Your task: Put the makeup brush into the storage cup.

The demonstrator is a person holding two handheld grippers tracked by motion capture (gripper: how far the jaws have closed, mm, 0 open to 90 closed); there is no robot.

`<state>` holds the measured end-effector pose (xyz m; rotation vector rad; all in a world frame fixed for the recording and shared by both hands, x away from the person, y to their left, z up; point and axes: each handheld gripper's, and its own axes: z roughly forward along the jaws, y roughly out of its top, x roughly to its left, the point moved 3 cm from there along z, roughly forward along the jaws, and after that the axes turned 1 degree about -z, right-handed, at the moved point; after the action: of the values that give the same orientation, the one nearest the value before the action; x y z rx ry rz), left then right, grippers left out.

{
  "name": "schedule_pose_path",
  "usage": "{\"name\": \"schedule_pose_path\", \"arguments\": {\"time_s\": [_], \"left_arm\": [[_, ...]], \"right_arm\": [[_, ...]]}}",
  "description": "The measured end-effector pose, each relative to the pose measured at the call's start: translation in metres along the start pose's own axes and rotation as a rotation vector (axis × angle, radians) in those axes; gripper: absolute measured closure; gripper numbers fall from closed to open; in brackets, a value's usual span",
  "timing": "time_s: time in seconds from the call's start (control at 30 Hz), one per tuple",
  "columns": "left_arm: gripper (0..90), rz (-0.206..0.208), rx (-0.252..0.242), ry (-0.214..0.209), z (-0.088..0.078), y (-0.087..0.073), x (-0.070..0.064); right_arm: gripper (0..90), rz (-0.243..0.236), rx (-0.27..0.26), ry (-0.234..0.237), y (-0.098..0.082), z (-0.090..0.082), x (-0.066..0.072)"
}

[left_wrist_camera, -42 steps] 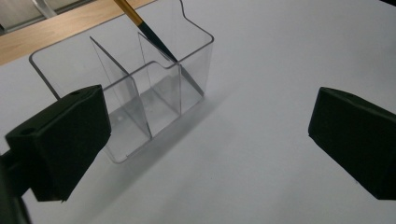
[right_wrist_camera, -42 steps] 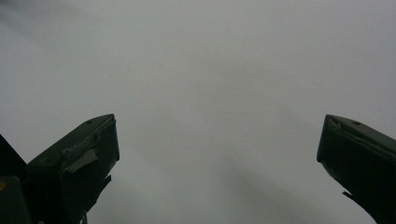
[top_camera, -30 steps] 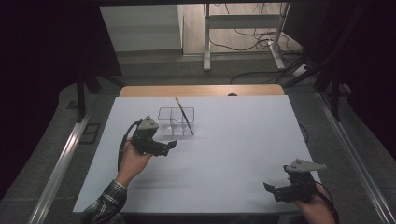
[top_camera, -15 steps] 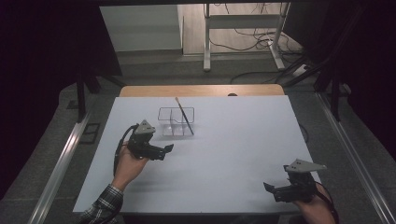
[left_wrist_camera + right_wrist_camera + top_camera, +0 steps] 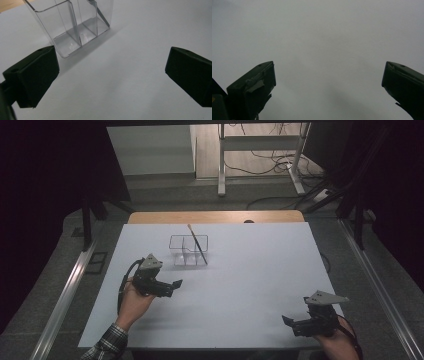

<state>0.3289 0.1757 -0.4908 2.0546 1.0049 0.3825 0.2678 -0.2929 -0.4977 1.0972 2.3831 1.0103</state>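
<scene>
Just beyond the wide-open left tool (image 5: 111, 75) stands a clear, partitioned organizer (image 5: 75, 25) holding one leaning brush (image 5: 197, 243)

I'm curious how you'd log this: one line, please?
left gripper: open, near clear organizer | pen: leaning inside | right gripper: open, idle

Clear divided organizer (image 5: 188, 251) near the far edge of the white table (image 5: 250, 270), thin brush (image 5: 197, 244) leaning in it, left gripper (image 5: 175, 284) just short of it, right gripper (image 5: 286, 320) at the near right corner.
</scene>
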Motion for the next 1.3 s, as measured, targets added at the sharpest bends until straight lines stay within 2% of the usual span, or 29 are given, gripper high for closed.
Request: {"name": "schedule_pose_path", "arguments": {"time_s": [0.4, 0.87, 1.3], "left_arm": [[0.0, -0.010, 0.008, -0.001, -0.008, -0.010, -0.003], [0.0, -0.029, 0.015, 0.018, -0.018, -0.021, -0.005], [0.0, -0.050, 0.003, 0.022, -0.031, -0.034, -0.006]], "right_arm": [[0.0, 0.000, -0.003, 0.001, 0.000, 0.000, 0.000], [0.0, 0.001, -0.004, 0.004, 0.000, 0.000, 0.000], [0.0, 0.001, -0.004, 0.007, 0.000, 0.000, 0.000]]}}
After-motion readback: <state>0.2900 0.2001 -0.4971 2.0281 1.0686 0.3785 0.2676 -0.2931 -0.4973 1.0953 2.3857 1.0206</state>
